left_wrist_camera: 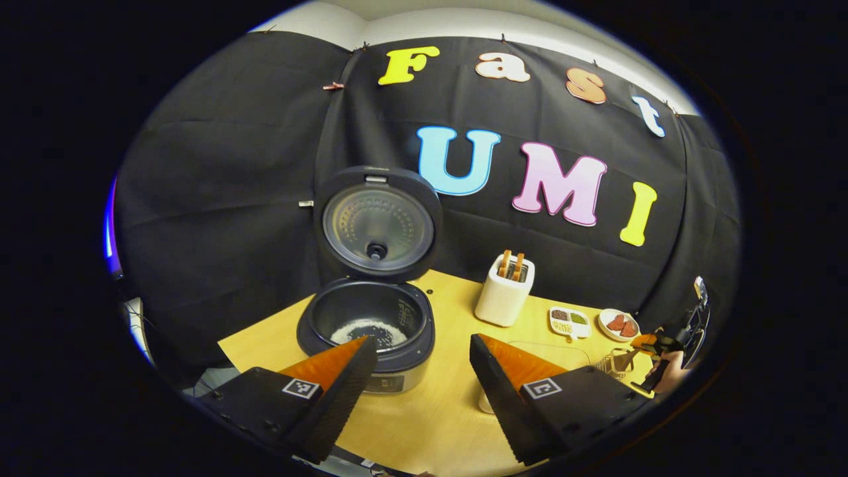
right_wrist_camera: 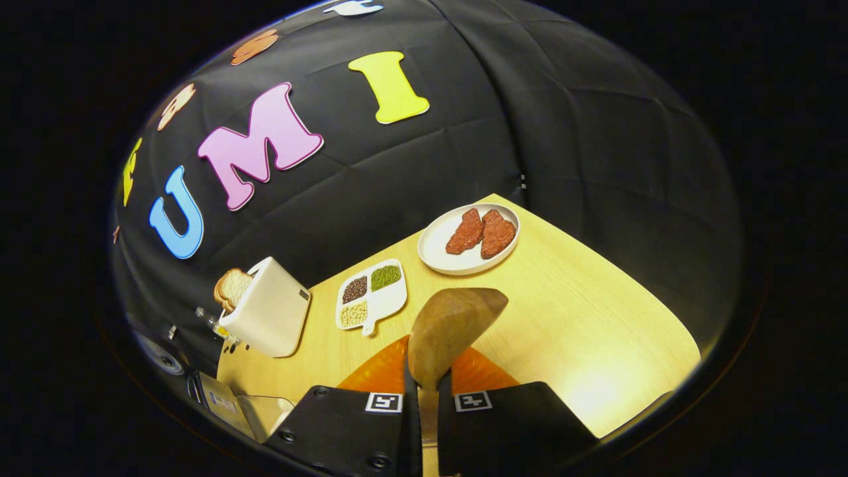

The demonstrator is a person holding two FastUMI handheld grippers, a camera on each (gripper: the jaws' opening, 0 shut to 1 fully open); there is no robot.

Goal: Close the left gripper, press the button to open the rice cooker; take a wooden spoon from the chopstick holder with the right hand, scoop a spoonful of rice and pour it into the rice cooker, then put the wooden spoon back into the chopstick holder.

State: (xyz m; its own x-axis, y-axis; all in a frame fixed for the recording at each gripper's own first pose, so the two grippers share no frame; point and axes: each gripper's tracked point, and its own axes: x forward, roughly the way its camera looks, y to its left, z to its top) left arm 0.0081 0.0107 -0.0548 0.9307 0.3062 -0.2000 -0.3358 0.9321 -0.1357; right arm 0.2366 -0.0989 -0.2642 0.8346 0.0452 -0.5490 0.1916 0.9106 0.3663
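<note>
Overhead, perhaps pale wall; wooden table (right_wrist_camera: 596, 318).

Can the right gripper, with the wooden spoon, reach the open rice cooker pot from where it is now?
Probably yes: the round black rice cooker stands with its lid up, and the right gripper is shut on the brown wooden spoon.

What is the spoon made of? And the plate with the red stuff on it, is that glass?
The spoon looks like wood: brown, matte, with faint grain and no shine. The plate looks like white ceramic or hard plastic, not glass: you cannot see through it, and its rim is smooth and slightly glossy.
</note>
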